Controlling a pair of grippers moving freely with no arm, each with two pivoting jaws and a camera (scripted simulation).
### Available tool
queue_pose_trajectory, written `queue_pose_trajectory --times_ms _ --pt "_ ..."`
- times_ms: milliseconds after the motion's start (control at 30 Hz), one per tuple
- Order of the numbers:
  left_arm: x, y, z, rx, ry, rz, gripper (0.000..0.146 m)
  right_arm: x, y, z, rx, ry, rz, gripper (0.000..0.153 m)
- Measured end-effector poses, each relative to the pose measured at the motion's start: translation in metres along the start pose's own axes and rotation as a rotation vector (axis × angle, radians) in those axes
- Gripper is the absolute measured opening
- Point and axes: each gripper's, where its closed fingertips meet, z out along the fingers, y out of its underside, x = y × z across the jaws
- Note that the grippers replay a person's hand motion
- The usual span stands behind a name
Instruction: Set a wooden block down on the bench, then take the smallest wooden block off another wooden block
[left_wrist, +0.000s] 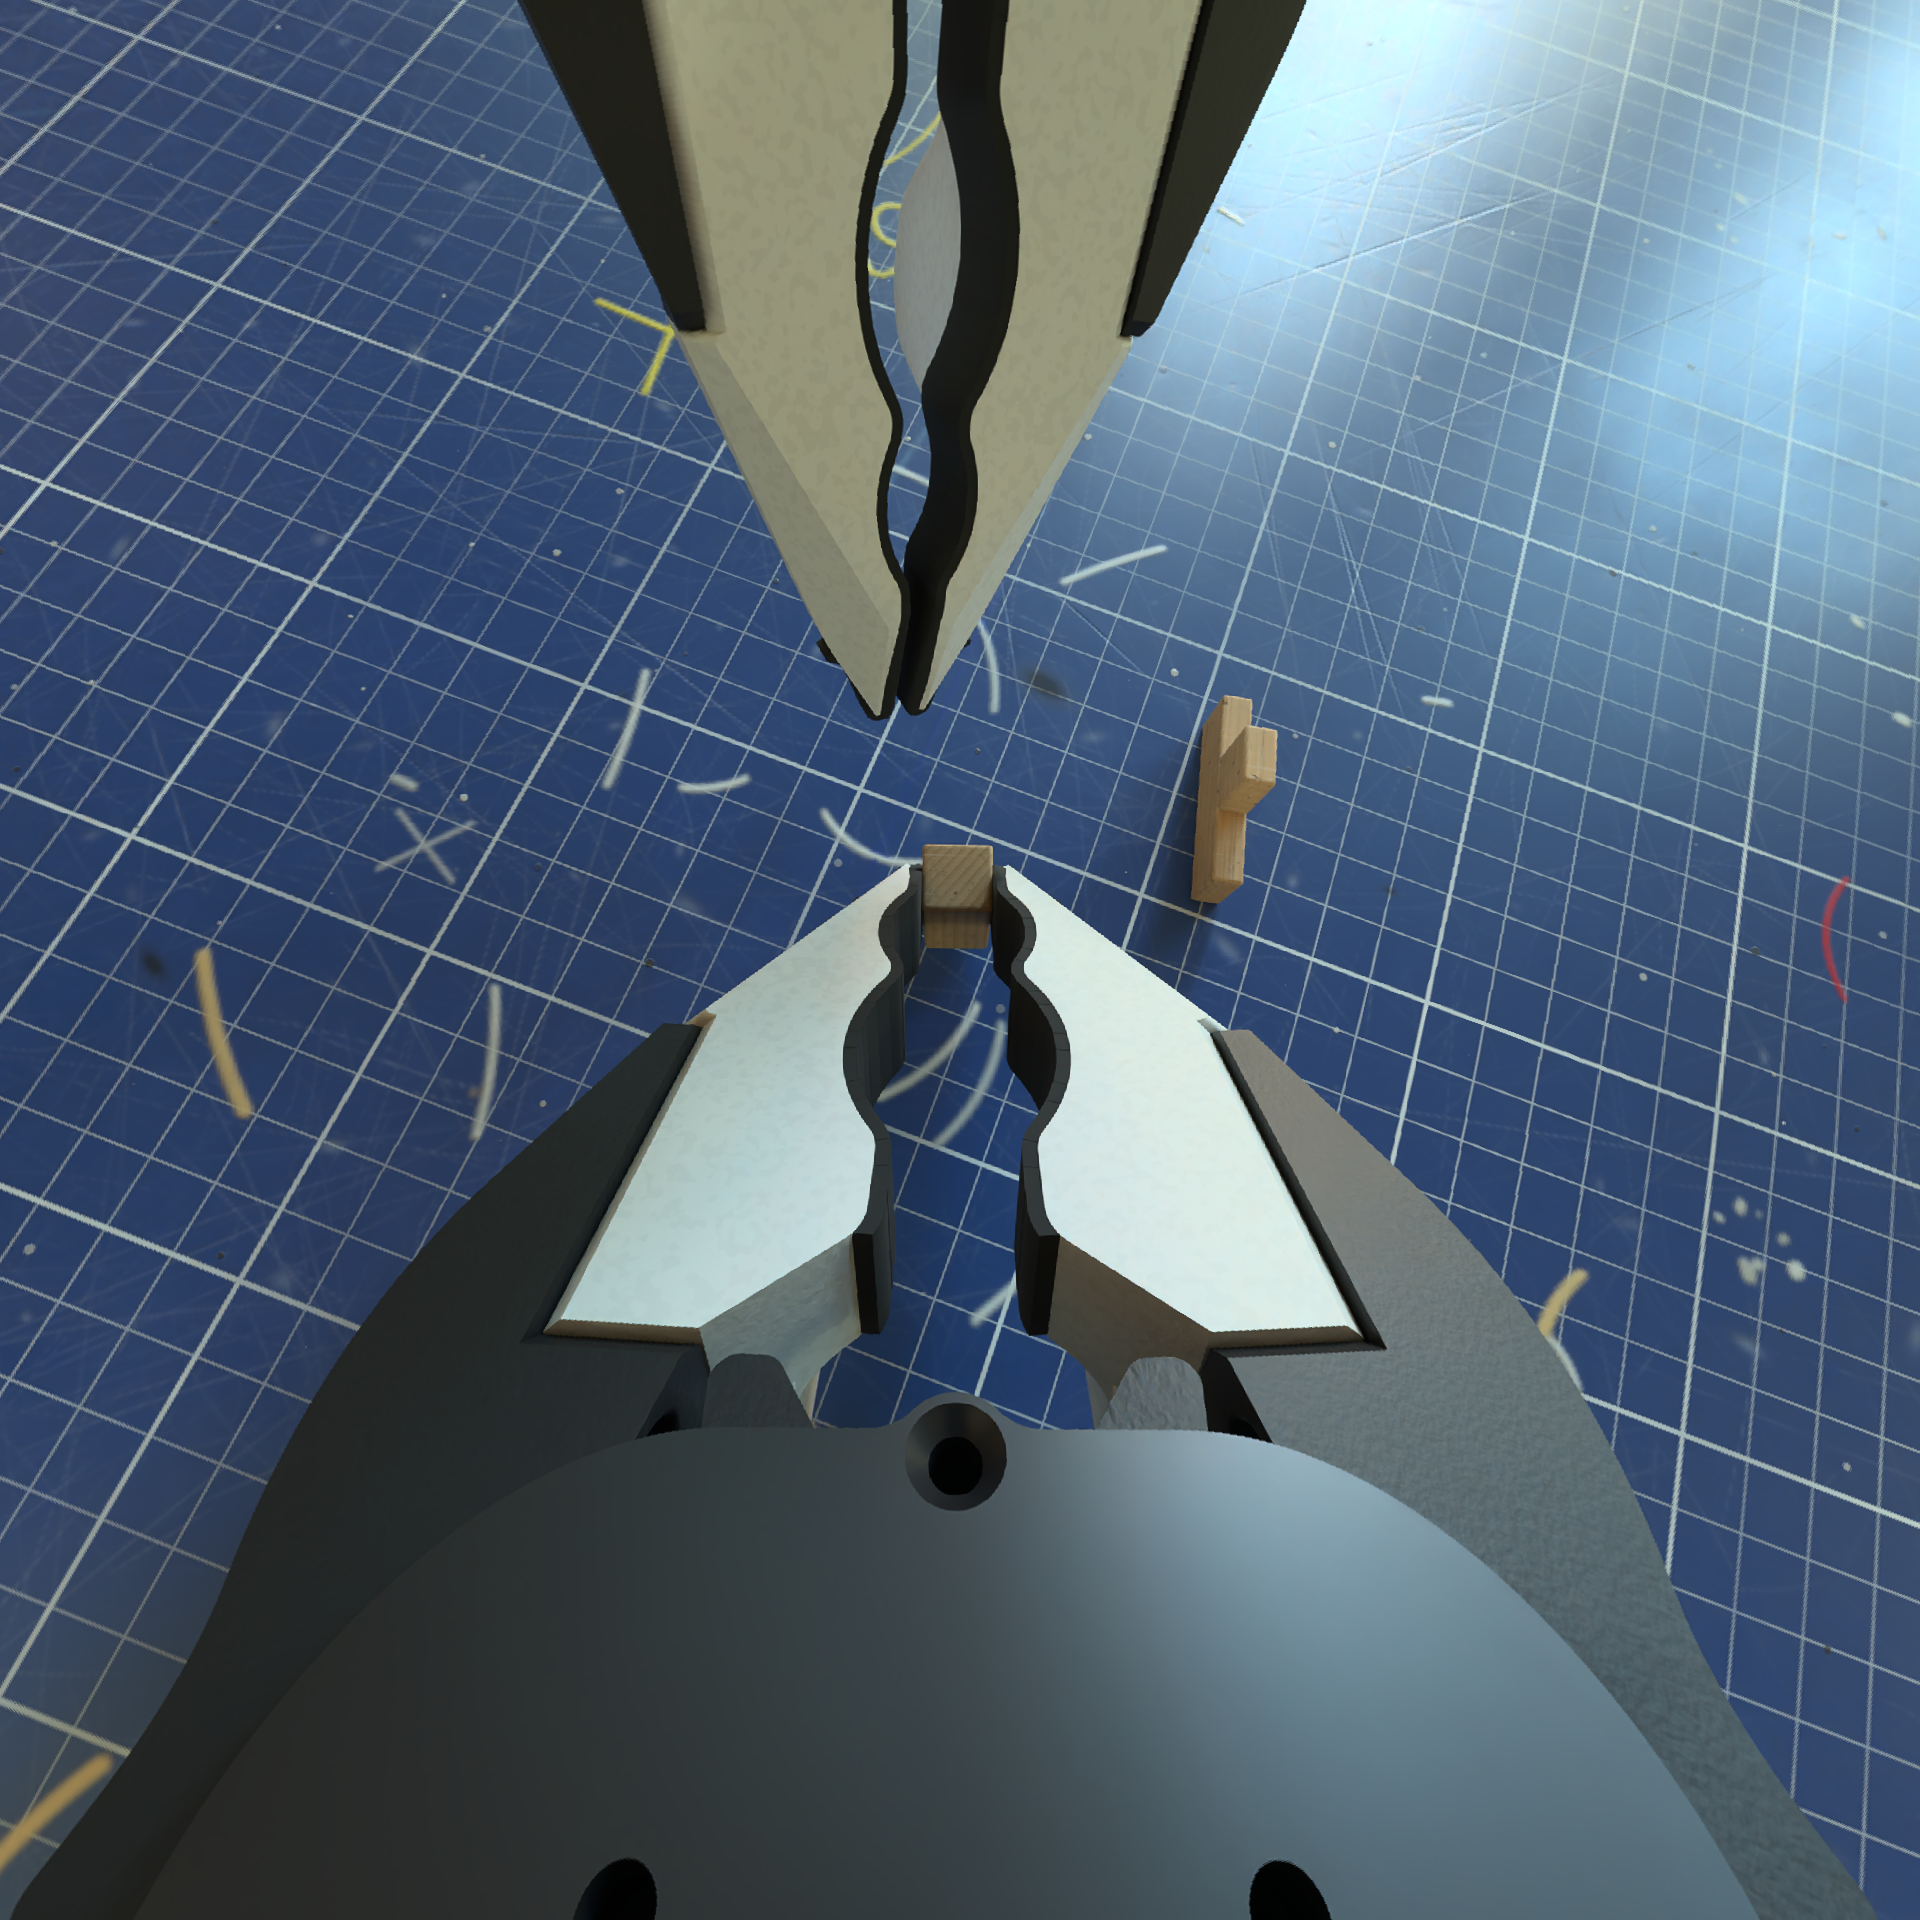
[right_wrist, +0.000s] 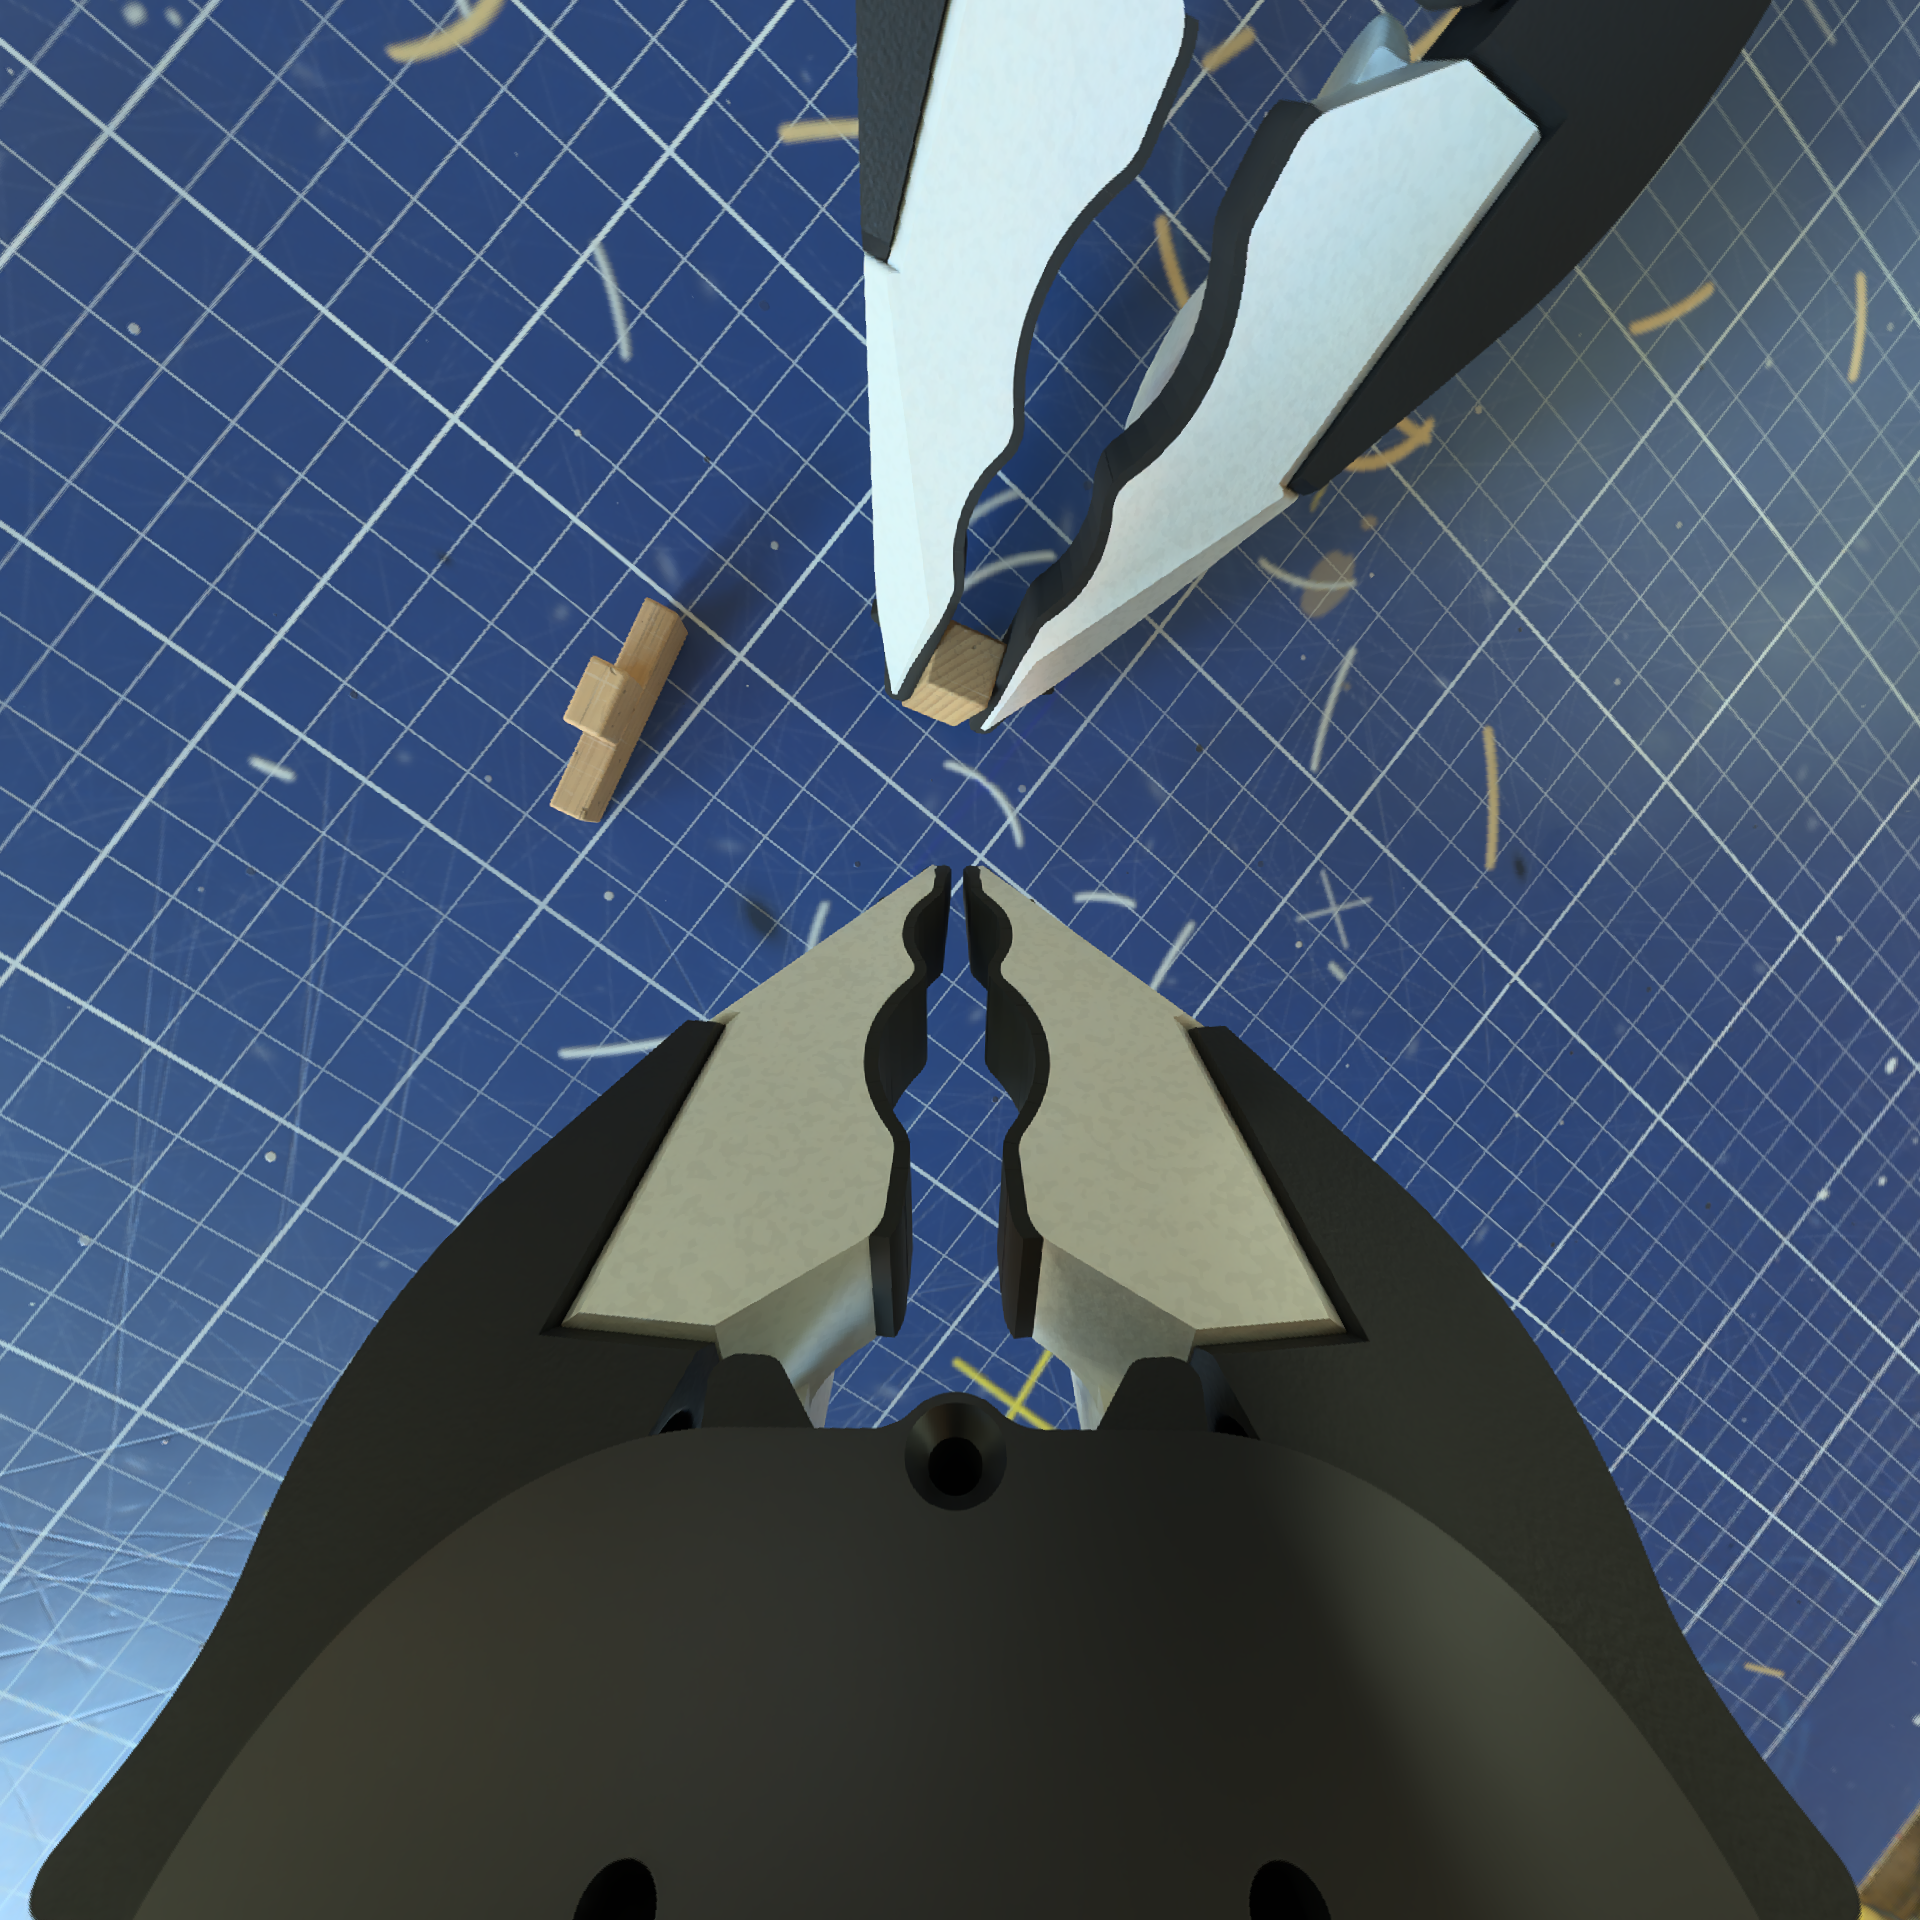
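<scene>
Between the tips of my left tool (left_wrist: 957, 896) sits a small wooden cube (left_wrist: 957, 896), pinched on both sides and held above the blue gridded surface (left_wrist: 312, 623); from the right wrist view I can see the same cube (right_wrist: 953, 675) clamped at the end of that tool (right_wrist: 953, 681), clear of the mat. Opposite it, my right tool (right_wrist: 957, 883) hangs with its tips drawn almost together and nothing between them. Farther off to the side, well apart from both tools, a long wooden block (left_wrist: 1218, 831) lies on the surface with another short block (left_wrist: 1250, 767) joined across it. I judge the first part done, since that pair rests on the surface with no tool on it. As the cube in my left tool looks the smallest piece, I take it as already lifted off. What is left, if anything, is to carry it clear and let it go.
</scene>
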Motion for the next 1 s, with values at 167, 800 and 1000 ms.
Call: queue_pose_trajectory --times_ms 167,800,1000 --pt "0.0003 0.0002 0.0 -0.001 0.007 -0.004 0.012 0.0003 -0.0002 0.0006 -0.002 -0.003 -0.004 0.002" --pt "0.0018 0.0002 0.0007 -0.003 0.017 -0.005 0.012 -0.0006 -0.0042 0.0066 -0.103 0.063 -0.097 0.002" --pt "0.0018 0.0003 0.0007 -0.003 0.02 -0.01 0.012 -0.0004 -0.0043 0.007 -0.119 0.047 -0.073 0.002"
